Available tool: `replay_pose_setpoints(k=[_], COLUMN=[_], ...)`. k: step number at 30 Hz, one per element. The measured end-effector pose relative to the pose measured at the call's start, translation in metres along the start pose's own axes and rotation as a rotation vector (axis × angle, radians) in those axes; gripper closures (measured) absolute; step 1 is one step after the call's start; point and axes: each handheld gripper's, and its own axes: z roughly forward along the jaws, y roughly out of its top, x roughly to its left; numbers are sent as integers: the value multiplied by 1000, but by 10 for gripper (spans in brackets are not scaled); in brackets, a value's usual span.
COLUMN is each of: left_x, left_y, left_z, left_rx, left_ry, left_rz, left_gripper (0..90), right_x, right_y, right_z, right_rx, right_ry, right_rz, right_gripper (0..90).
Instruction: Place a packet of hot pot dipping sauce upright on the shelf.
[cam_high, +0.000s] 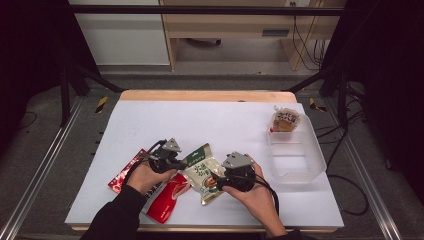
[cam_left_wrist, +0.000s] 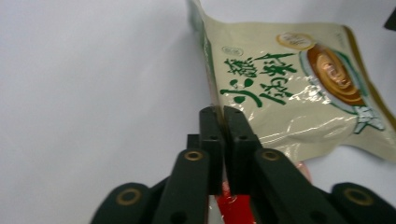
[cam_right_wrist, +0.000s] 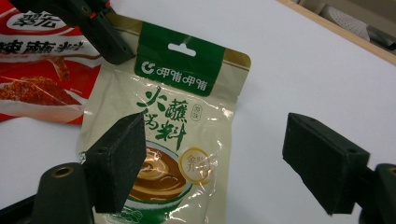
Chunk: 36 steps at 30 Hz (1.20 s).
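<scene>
The left gripper (cam_left_wrist: 223, 112) has its two black jaws pressed tight together on the side edge of the cream sauce pouch (cam_left_wrist: 299, 93), pinching just a thin strip of it. The pouch lies flat on the white table (cam_high: 210, 120), right between the two grippers. The right gripper (cam_right_wrist: 212, 163) has its jaws spread wide apart — it holds nothing, and the bottom of the pouch sits just under and between them. A red pouch (cam_high: 167, 197) lies under the left gripper, partly tucked beneath the cream one. Far off past the right gripper stands a clear bin (cam_high: 295, 155) with a small snack bag (cam_high: 285, 121) at its far end. The pinch is very small, so the slippery pouch could slide out if it is lifted fast. The right gripper could also close on air — its jaws reach past the pouch's edge on one side. The red pouch might get dragged along too.
</scene>
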Motion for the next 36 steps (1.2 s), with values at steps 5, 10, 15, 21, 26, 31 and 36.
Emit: replay_pose_setpoints(k=[5, 10, 15, 21, 26, 31, 36], left_x=[-8, -19, -26, -32, -37, -41, -44], left_y=[10, 29, 46, 60, 66, 73, 78], left_z=[-14, -35, -50, -62, -66, -69, -70], left_rx=[-23, -60, -76, -84, -81, -72, -71], left_ry=[19, 15, -8, -41, -63, -76, -82], left_rz=[40, 106, 165, 219, 246, 284, 310], left_gripper=[900, 900, 900, 900, 900, 900, 900], right_x=[0, -8, -21, -27, -31, -32, -36], right_y=[12, 30, 44, 62, 76, 84, 93], right_z=[-13, -31, -44, -52, -56, -53, -46], right_rx=[0, 27, 69, 125, 150, 199, 228], right_ry=[-10, -10, -3, 10, 25, 79, 154], right_rz=[-39, -115, -143, -219, -272, -325, -354], right_gripper=[214, 211, 203, 225, 225, 254, 356])
